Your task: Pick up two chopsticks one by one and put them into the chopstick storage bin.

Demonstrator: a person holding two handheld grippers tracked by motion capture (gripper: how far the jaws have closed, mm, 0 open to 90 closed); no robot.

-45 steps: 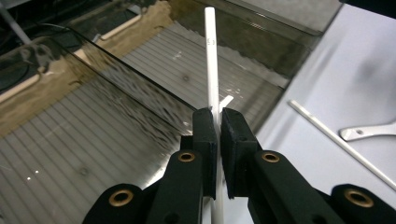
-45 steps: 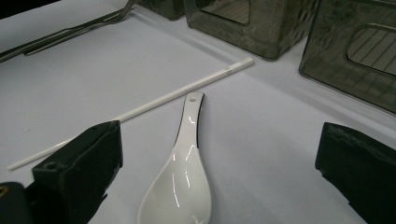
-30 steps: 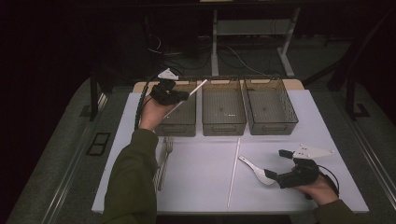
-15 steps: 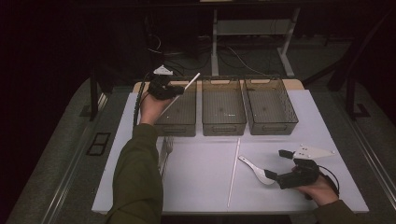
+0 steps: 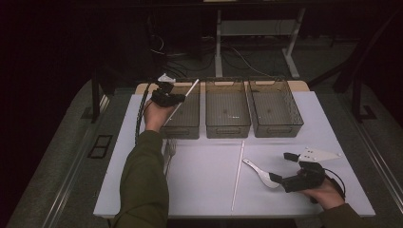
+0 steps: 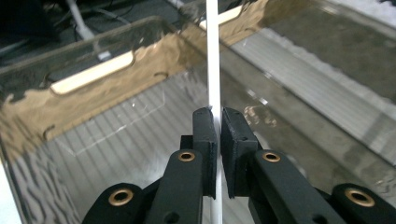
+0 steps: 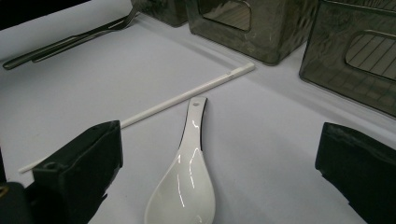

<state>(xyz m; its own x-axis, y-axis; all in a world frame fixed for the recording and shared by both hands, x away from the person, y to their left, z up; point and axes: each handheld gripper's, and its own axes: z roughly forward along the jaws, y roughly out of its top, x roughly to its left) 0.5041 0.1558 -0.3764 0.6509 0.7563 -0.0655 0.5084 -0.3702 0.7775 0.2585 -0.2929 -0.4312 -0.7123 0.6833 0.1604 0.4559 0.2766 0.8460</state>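
The left gripper (image 6: 217,122) is clamped on a thin white chopstick (image 5: 182,101), held slanting over the leftmost of three smoky translucent plastic bins (image 5: 186,129) at about eleven o'clock on the white table (image 5: 199,185). The step in hand looks like dropping it in — next the jaws must spread once it is low inside. The right gripper (image 7: 215,186), jaws wide and grasping nothing, sits at four o'clock over a white ceramic soup spoon (image 7: 187,179). As far as shows, all three bins look empty.

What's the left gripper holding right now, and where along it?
The left gripper is shut on a white chopstick, gripped partway along its length, above the leftmost bin.
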